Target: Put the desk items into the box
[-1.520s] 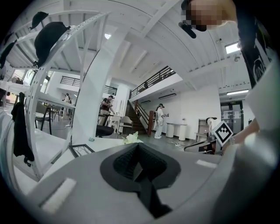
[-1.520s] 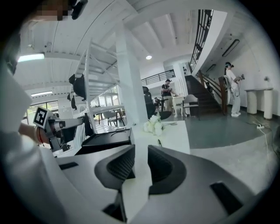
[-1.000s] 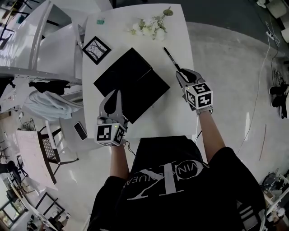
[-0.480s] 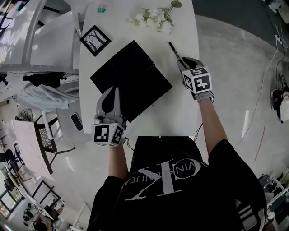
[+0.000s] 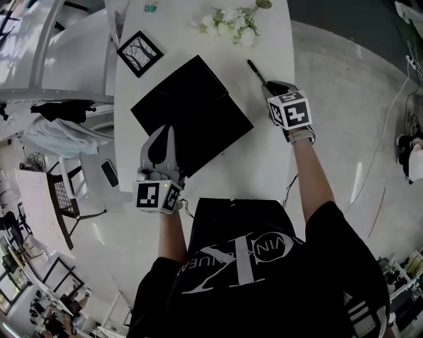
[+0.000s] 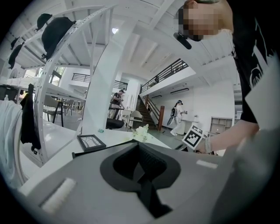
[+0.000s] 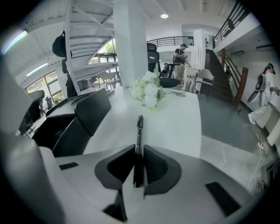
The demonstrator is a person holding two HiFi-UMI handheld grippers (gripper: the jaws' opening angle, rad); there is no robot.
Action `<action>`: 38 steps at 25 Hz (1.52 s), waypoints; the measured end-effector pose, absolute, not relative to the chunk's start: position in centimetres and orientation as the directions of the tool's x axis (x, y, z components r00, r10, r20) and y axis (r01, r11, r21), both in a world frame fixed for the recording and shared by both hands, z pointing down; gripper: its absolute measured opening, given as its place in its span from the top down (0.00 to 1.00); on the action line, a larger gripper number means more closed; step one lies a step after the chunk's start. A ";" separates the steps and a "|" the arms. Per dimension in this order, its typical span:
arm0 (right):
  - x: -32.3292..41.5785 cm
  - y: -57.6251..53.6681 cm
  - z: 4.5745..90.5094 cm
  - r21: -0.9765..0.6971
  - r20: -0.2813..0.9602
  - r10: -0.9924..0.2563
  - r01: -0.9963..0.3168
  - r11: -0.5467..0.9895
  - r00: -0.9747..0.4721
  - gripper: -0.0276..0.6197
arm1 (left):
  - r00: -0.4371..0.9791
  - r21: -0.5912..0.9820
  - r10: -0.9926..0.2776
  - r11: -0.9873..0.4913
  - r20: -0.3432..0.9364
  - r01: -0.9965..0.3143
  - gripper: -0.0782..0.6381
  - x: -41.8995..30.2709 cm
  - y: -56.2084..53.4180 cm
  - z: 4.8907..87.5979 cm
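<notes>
A black box (image 5: pixel 192 112) lies open in the middle of the white table (image 5: pixel 264 158). My left gripper (image 5: pixel 164 135) rests at the box's near-left edge. In the left gripper view its jaws (image 6: pixel 139 146) are shut and I see nothing between them. The box's rim (image 6: pixel 103 149) shows just beyond them. A black pen (image 5: pixel 256 71) lies right of the box, and my right gripper (image 5: pixel 272 87) is shut on its near end. In the right gripper view the pen (image 7: pixel 139 131) runs straight out from between the jaws (image 7: pixel 139 151). The box's black flaps (image 7: pixel 83 111) stand to the left.
A small black picture frame (image 5: pixel 139 53) lies at the table's far left, with a small green clip (image 5: pixel 149 8) beyond it. White flowers (image 5: pixel 228 25) lie at the far edge. A white chair (image 5: pixel 79 59) stands left of the table, and grey floor (image 5: pixel 357 132) lies to the right.
My right gripper has slid forward along the pen and now has its near end between the jaws. The left gripper has stayed at the box's edge.
</notes>
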State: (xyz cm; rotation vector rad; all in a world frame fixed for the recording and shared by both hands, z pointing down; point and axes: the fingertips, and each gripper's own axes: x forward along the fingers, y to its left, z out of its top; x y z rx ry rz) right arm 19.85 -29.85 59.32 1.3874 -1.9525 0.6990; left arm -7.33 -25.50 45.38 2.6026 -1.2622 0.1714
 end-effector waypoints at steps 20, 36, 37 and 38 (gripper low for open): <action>16.3 -29.3 52.8 -0.088 0.645 -0.679 -0.916 0.391 -0.352 0.86 | 0.627 0.156 -0.762 -0.607 0.164 -0.779 0.88 -9.0 -25.0 43.6; 7.6 -26.6 47.0 -0.023 0.596 -0.590 -0.745 0.666 -0.545 0.86 | 0.582 0.159 -0.801 -0.562 0.140 -0.812 0.88 -11.9 -25.3 42.7; 6.9 -26.3 47.0 -0.016 0.602 -0.567 -0.719 0.694 -0.561 0.86 | 0.577 0.159 -0.805 -0.557 0.139 -0.815 0.88 -12.2 -25.3 42.7; 6.1 -25.9 47.0 -0.011 0.609 -0.544 -0.692 0.722 -0.577 0.86 | 0.573 0.160 -0.808 -0.552 0.138 -0.818 0.88 -12.4 -25.3 42.6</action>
